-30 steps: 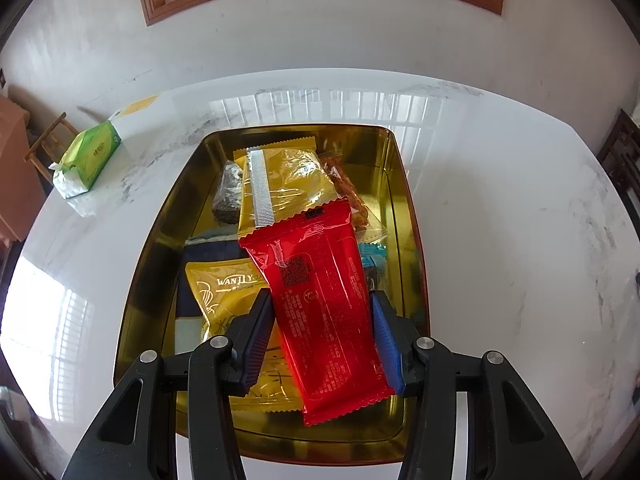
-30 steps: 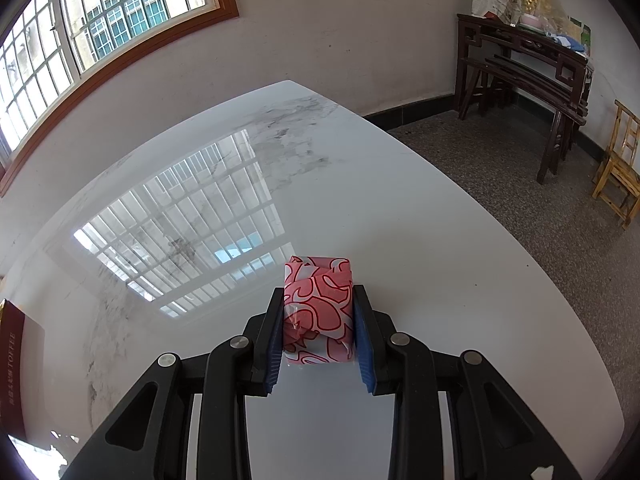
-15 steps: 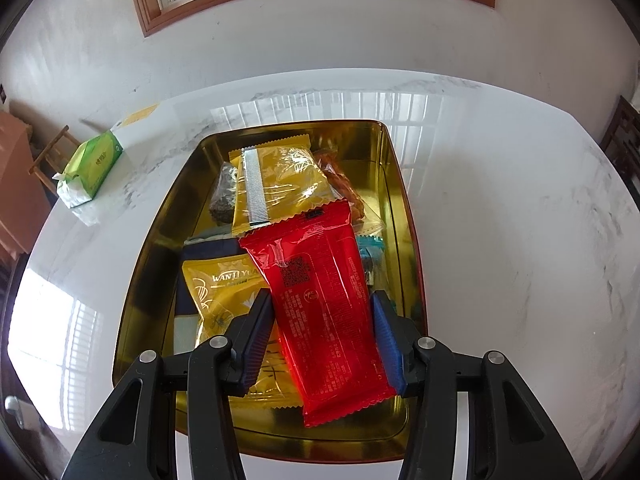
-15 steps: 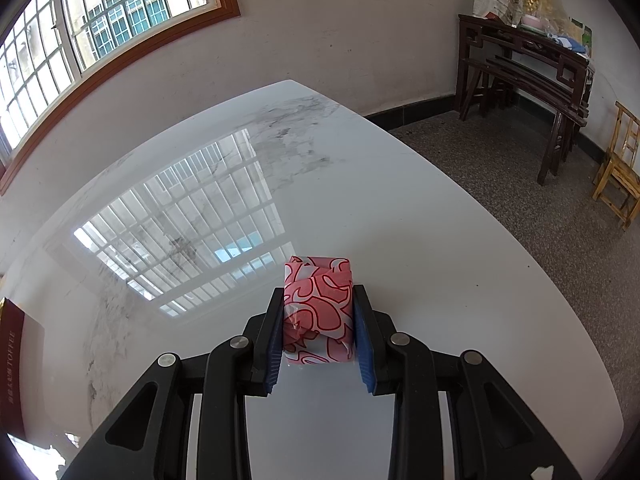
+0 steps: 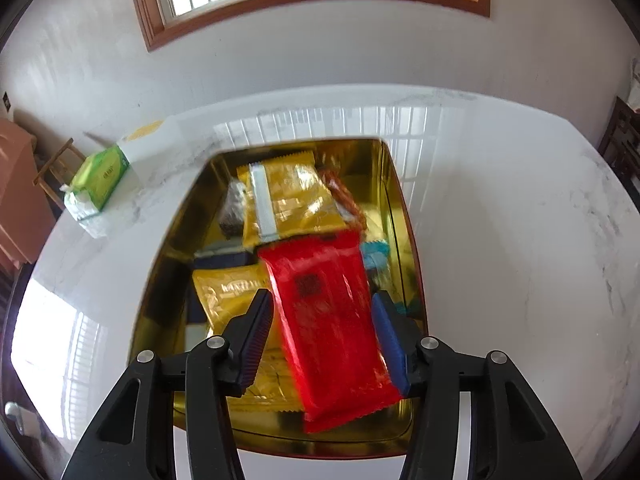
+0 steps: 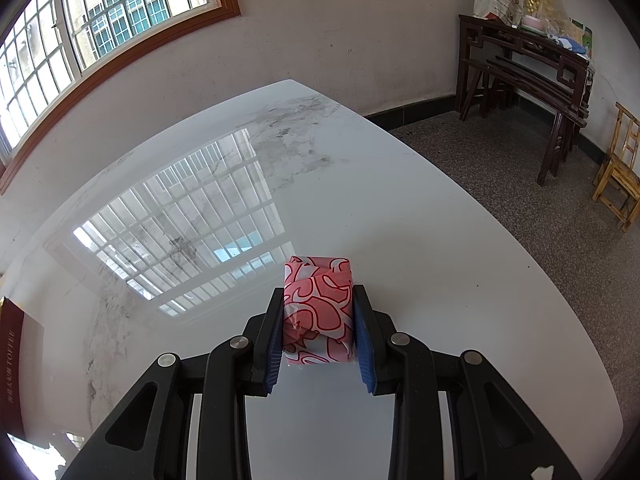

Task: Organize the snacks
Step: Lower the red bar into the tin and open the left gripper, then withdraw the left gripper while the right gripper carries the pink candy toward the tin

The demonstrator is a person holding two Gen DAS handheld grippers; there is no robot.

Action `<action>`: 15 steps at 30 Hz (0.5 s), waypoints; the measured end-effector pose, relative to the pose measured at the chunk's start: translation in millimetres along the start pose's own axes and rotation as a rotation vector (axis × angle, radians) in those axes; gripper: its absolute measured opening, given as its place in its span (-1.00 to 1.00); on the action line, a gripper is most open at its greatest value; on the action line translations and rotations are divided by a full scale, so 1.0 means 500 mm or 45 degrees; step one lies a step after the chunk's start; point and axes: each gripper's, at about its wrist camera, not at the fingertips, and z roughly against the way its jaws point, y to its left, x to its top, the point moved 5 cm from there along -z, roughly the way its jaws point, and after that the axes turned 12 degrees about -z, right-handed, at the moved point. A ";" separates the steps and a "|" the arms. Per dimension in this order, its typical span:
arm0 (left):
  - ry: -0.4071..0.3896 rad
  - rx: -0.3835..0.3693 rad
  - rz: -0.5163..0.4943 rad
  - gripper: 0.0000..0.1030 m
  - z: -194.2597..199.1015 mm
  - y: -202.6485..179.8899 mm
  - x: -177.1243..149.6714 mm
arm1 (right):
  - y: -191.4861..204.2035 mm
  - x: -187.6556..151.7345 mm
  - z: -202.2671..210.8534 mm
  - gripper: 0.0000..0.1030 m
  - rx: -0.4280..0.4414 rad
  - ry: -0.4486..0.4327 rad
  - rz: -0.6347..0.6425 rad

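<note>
In the left wrist view, a red snack packet (image 5: 332, 320) lies on top of other snacks in a gold tin tray (image 5: 396, 184). My left gripper (image 5: 322, 312) is open, with its fingers on either side of the red packet and a gap on the left. Yellow packets (image 5: 292, 200) and dark wrapped snacks lie under and behind it. In the right wrist view, my right gripper (image 6: 318, 304) is shut on a pink and red patterned wrapped snack (image 6: 318, 300), which rests on the white marble table (image 6: 400, 216).
A green tissue pack (image 5: 98, 176) lies at the table's far left by a white box. A dark red box lid (image 6: 12, 368) shows at the left edge of the right wrist view. A dark wooden side table (image 6: 528, 64) and chair stand on the floor beyond the table edge.
The left gripper has lifted and pulled back a little from the tray, so the tray and red packet sit lower in view and look blurred. The right gripper and its snack have not moved.
</note>
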 end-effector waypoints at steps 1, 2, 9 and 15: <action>-0.029 0.012 0.004 0.02 0.010 0.006 0.003 | 0.000 0.000 0.000 -0.43 0.001 0.000 0.000; -0.057 0.015 0.010 0.02 0.019 0.012 0.005 | 0.000 0.000 0.000 -0.43 0.001 0.000 0.000; -0.145 0.042 0.125 0.10 0.058 0.094 0.002 | 0.016 -0.003 -0.002 -0.43 -0.010 0.004 0.059; -0.188 0.133 0.216 0.10 0.073 0.159 -0.044 | 0.050 -0.022 0.001 -0.44 0.022 0.020 0.126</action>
